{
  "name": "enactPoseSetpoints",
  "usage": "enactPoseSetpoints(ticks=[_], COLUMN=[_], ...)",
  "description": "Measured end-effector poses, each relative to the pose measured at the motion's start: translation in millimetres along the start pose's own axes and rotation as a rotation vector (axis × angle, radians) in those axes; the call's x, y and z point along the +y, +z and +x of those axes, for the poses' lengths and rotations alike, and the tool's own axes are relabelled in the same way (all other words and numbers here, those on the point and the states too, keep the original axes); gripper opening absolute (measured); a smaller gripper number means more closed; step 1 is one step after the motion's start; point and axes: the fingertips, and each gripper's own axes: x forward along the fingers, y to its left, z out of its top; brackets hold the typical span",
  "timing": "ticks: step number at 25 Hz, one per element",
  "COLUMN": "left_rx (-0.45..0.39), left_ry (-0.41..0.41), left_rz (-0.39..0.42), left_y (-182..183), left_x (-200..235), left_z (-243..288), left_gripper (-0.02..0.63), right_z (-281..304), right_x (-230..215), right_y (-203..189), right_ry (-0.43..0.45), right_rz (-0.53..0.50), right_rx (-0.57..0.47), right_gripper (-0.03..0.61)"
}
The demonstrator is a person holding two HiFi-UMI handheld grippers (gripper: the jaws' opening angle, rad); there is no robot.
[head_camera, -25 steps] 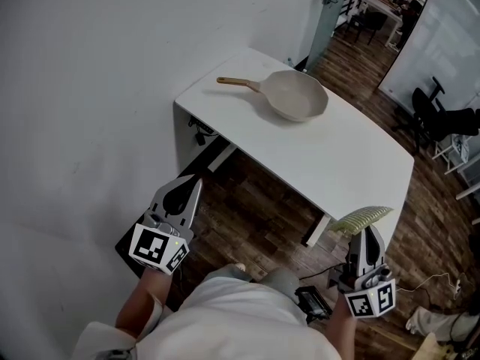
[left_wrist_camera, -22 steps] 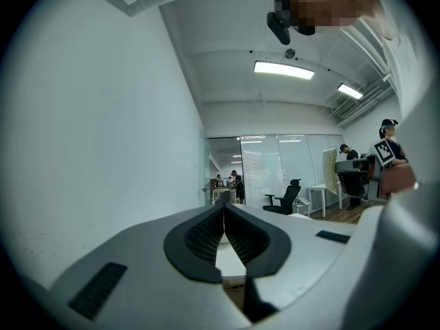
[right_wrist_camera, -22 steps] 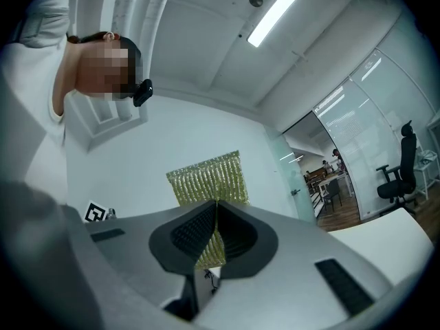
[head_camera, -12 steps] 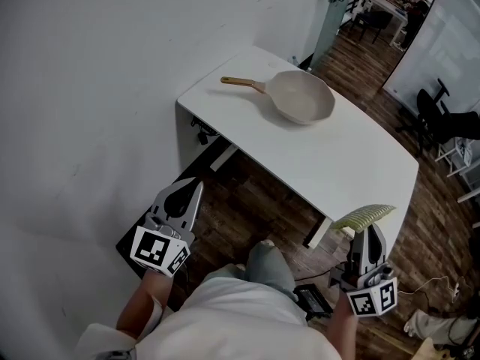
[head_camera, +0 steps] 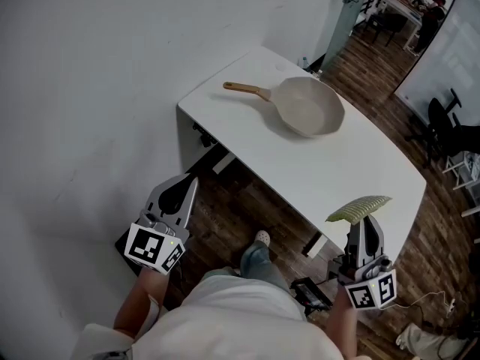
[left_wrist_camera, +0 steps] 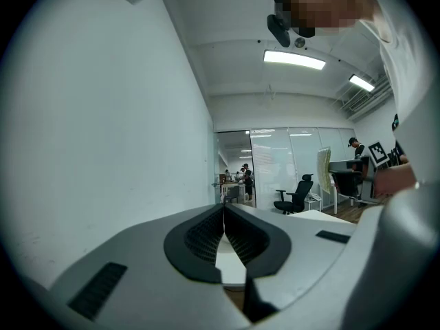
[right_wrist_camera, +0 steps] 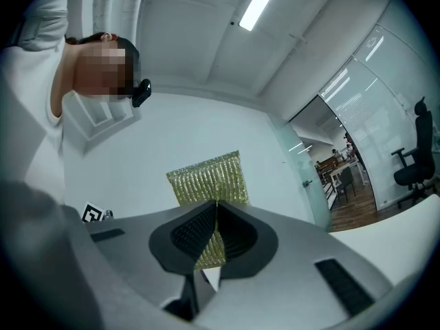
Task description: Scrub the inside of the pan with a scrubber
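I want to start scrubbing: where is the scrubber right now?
The scrubber is clamped in the right tongs, at the head view's lower right, by the table's near edge, apart from the pan.

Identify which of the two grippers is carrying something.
The right gripper: its jaws are shut on a yellow-green scrubber that sticks out past them. The left gripper is shut with nothing between its jaws.

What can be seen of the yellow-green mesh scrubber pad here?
The yellow-green mesh scrubber pad is a flat, roughly rectangular piece with a ribbed, glittery weave. The right gripper clamps its lower part between shut jaws, and most of the pad sticks out past the tips. It is held in the air on the person's side of the white table, apart from the cream frying pan. Only the jaws touch it.
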Motion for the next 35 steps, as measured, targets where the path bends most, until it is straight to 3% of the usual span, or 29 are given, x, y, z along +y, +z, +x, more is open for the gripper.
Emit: enactPoseSetpoints(ticks=[21, 35], left_rx=[-0.031, -0.029], left_ry=[0.07, 0.036], left_rz=[0.019, 0.033], left_y=[21, 21], left_x=[11, 9], left_z=[154, 198], left_gripper=[0.014, 0.014], right_z=[131, 141], right_x=[-123, -148], right_y=[13, 19], right_ry=[0.12, 0.078], right_rz=[0.014, 0.007], right_rx=[-0.006, -0.018], right_gripper=[0.028, 0.028])
